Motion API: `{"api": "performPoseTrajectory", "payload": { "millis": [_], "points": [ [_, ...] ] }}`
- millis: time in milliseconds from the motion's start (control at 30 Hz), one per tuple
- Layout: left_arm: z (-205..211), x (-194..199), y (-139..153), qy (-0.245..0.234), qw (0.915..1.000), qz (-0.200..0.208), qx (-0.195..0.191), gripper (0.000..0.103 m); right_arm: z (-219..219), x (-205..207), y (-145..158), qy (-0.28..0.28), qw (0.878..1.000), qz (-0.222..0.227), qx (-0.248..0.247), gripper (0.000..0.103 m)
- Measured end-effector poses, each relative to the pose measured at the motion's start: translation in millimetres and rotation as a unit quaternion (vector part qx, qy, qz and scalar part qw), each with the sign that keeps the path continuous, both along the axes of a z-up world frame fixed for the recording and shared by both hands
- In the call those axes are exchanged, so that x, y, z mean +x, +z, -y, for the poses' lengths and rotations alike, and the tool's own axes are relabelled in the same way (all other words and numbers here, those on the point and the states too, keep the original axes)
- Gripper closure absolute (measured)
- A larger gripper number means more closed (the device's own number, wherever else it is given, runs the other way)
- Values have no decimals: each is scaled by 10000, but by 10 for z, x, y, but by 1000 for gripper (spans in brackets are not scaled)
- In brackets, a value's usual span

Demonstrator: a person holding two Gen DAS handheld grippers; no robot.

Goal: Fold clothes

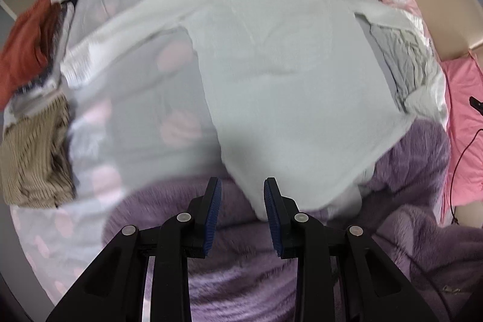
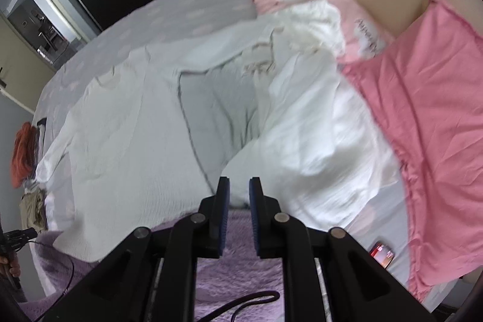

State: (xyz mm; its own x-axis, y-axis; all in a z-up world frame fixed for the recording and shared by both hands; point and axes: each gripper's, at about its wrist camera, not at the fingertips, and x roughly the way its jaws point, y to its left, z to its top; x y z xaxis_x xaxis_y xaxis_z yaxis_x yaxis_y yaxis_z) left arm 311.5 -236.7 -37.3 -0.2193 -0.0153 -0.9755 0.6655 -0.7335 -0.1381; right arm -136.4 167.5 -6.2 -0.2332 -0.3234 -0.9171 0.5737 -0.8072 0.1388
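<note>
A white long-sleeved sweater (image 1: 271,65) lies spread flat on the bed, neckline at the far end and both sleeves out to the sides. Its hem reaches the near edge, over a purple fleece blanket (image 1: 241,276). My left gripper (image 1: 242,181) hangs above the hem's near left corner, its jaws apart and nothing pinched between the blue pads. In the right wrist view the same sweater (image 2: 126,125) fills the left half. My right gripper (image 2: 239,180) hovers over the hem's right end with a narrow gap between its pads, and no cloth in it.
An orange garment (image 1: 24,50) and a tan ribbed one (image 1: 33,159) are piled at the bed's left edge. A grey garment (image 2: 223,98), a crumpled white one (image 2: 317,116) and pink bedding (image 2: 428,125) lie to the right. A phone (image 2: 382,254) rests near the front, right of a black cable (image 2: 247,304).
</note>
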Motion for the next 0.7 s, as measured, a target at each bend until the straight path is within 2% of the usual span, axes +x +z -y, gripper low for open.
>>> {"api": "performPoseTrajectory", "payload": {
  "millis": [133, 333, 400, 500, 567, 700],
  "points": [
    [270, -176, 179, 95, 9996, -147, -231, 72, 19, -273, 136, -129, 9998, -169, -30, 89],
    [587, -478, 324, 205, 9980, -366, -467, 71, 59, -848, 112, -482, 9985, -254, 5, 88],
    [723, -534, 290, 355, 9972, -526, -405, 68, 57, -1070, 71, -693, 9972, -292, -47, 87],
    [902, -618, 203, 589, 9953, -693, -326, 62, 57, -1399, -33, -965, 9948, -230, -227, 79],
    [977, -681, 102, 664, 9952, -627, -343, 62, 92, -1612, -123, -1047, 9940, -162, -271, 73],
    [1006, -762, -150, 680, 9964, -403, -293, 62, 244, -1957, -297, -1025, 9941, -212, -296, 70]
  ]
}}
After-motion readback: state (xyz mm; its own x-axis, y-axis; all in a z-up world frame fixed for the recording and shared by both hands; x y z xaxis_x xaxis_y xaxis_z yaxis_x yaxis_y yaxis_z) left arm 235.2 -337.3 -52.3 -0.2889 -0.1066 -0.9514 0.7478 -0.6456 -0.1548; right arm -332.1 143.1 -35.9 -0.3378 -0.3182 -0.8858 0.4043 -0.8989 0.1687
